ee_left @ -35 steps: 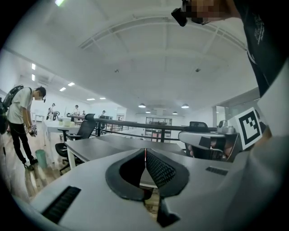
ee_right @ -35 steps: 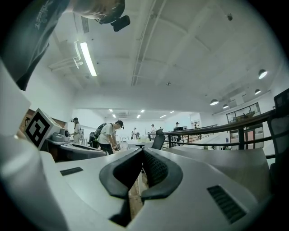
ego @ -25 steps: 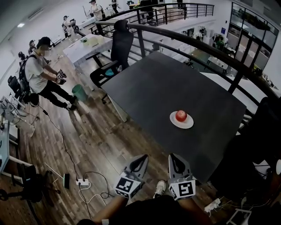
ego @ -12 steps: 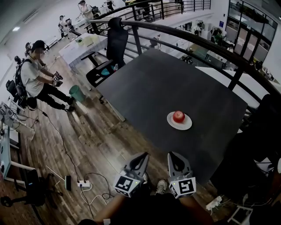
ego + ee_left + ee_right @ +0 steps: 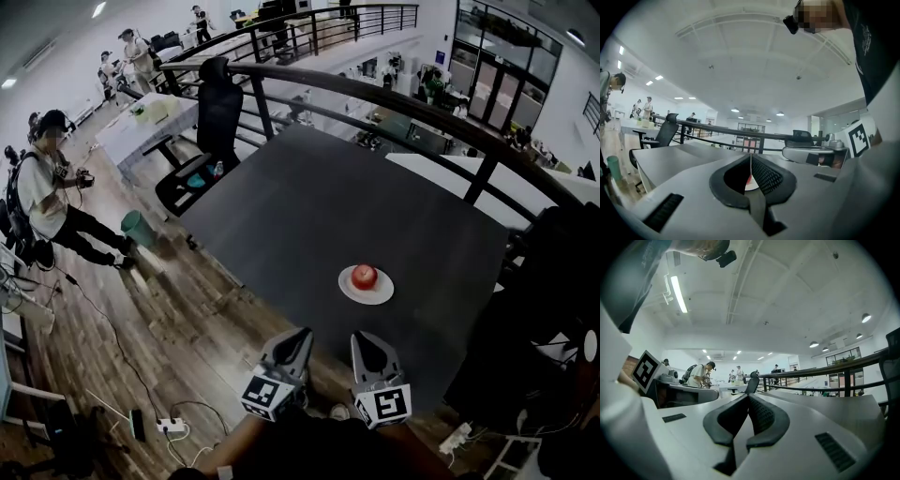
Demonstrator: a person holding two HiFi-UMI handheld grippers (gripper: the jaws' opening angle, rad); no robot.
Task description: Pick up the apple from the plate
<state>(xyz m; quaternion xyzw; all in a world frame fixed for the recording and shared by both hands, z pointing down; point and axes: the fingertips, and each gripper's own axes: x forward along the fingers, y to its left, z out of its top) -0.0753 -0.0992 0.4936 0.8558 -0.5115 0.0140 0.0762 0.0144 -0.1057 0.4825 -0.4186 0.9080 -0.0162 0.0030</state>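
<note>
Wood-plank floor [image 5: 187, 309] fills the left of the head view, w/ a person [image 5: 42, 187], a green bin [image 5: 138, 228] and, nearer the operator, a power strip [image 5: 171, 427] trailing loose cables. Risk 1, as I judge it: a step toward the table could snag those cables and jolt both hands.

Next over is a black office chair [image 5: 208, 117], then the dark table [image 5: 356, 187]. The left gripper [image 5: 298, 337] hangs at the table's near edge. In the left gripper view its jaws are pressed together w/ nothing btwn them. Only a sliver of red and white shows past the tips.

The red apple [image 5: 365, 276] sits on a white plate [image 5: 380, 295] close to the near edge, apart from both grippers and roughly ahead of the right gripper [image 5: 367, 339]. The right gripper view shows those jaws together too, and empty.

Risk 2, the main one: neither gripper is ready to take a round fruit. If one goes in w/o spreading wide first, the closed tips would prob shove the apple, and it could roll off the shallow plate and over the near edge. Risk 3: the plate looks light on a smooth top, so a sideways nudge may slide the plate + apple together. Risk 4: an off-centre pinch on that curved skin could squirt the apple out.
</note>
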